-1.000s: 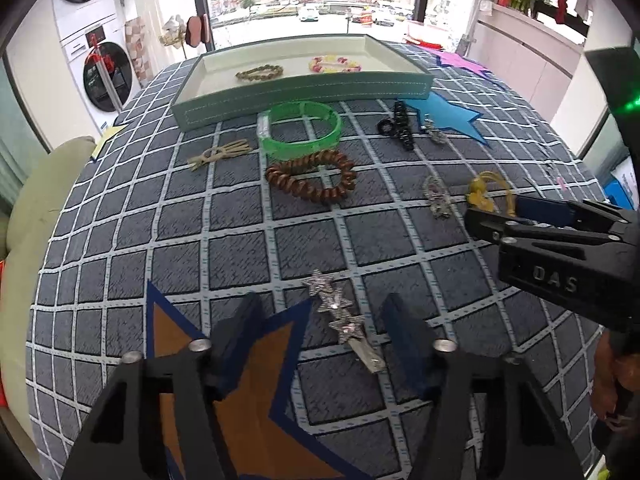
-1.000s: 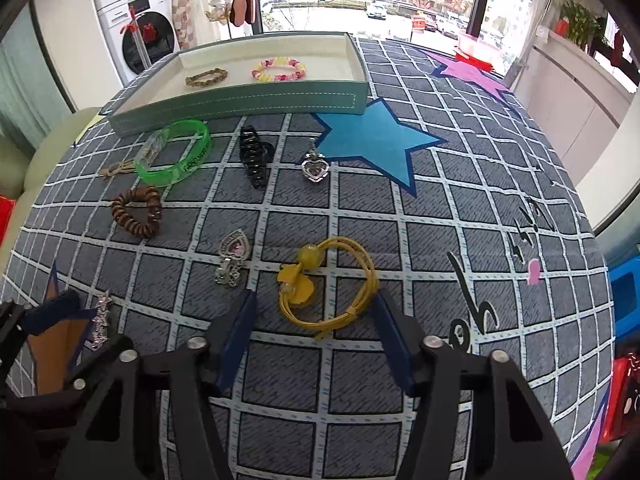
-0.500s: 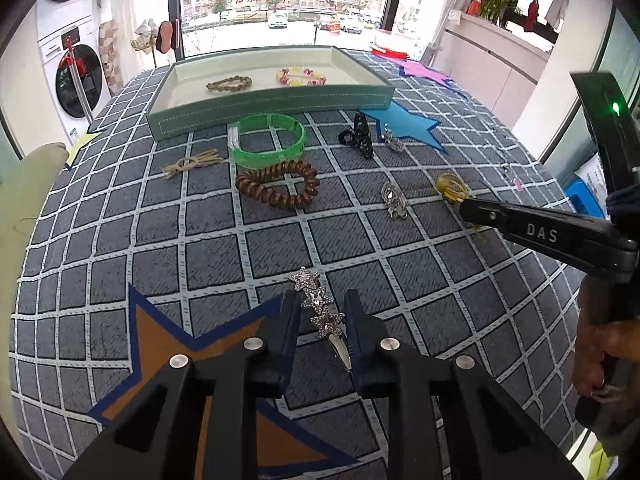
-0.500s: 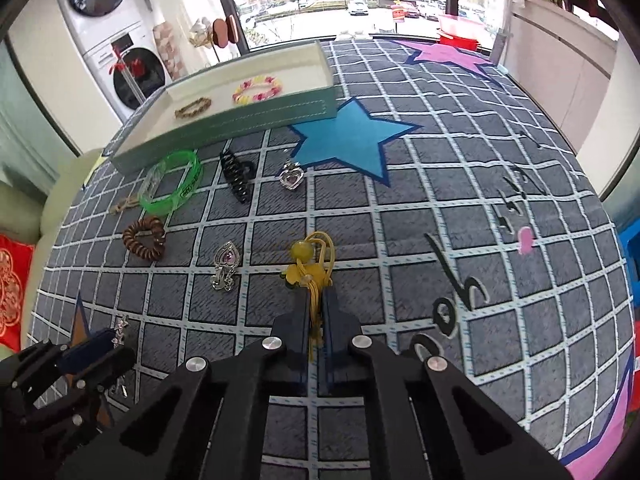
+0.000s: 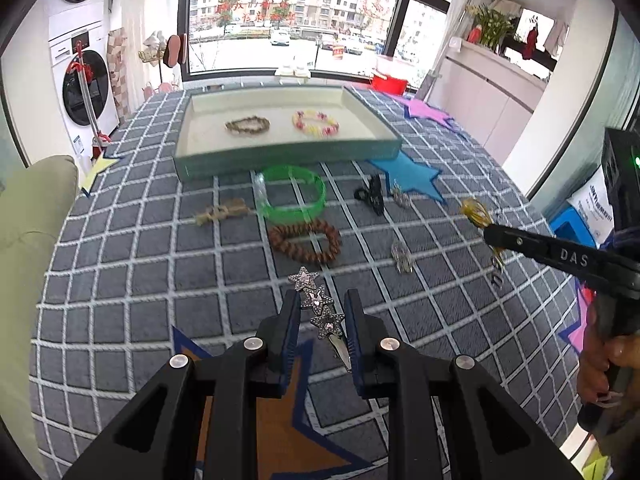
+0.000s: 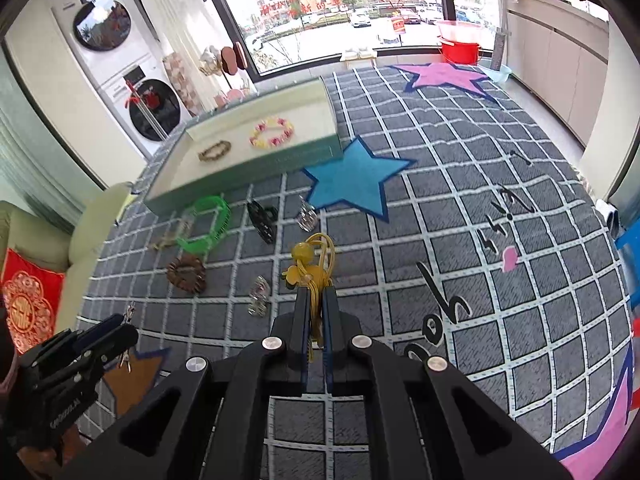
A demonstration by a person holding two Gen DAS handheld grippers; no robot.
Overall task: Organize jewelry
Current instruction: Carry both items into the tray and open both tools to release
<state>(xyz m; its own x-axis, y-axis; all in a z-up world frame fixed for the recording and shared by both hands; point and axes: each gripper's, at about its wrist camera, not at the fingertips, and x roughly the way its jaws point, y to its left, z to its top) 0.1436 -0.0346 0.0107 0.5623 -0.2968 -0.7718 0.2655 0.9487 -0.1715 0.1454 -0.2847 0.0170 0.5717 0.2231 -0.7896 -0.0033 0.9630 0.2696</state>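
My left gripper (image 5: 322,306) is shut on a silver hair clip with three stars (image 5: 305,279), held just above the checked grey rug. My right gripper (image 6: 316,296) is shut on a yellow hair tie with a bead (image 6: 310,260), also lifted off the rug. In the left wrist view the right gripper (image 5: 490,236) reaches in from the right with the yellow tie (image 5: 474,210) at its tip. The left gripper (image 6: 116,326) shows at the lower left of the right wrist view. A teal tray (image 5: 288,156) at the far side holds a brown bead bracelet (image 5: 247,125) and a pink-yellow bracelet (image 5: 316,123).
On the rug before the tray lie a green bangle (image 5: 290,196), a brown coil tie (image 5: 306,240), a black claw clip (image 5: 372,196), a beige knot (image 5: 224,212) and two silver pendants (image 5: 402,256). A pale sofa cushion (image 5: 32,240) borders the left. A hand (image 5: 604,364) grips the right handle.
Both grippers closed, the left on the star clip and the right on the yellow tie. Both then rose, lifting the pieces off the rug.
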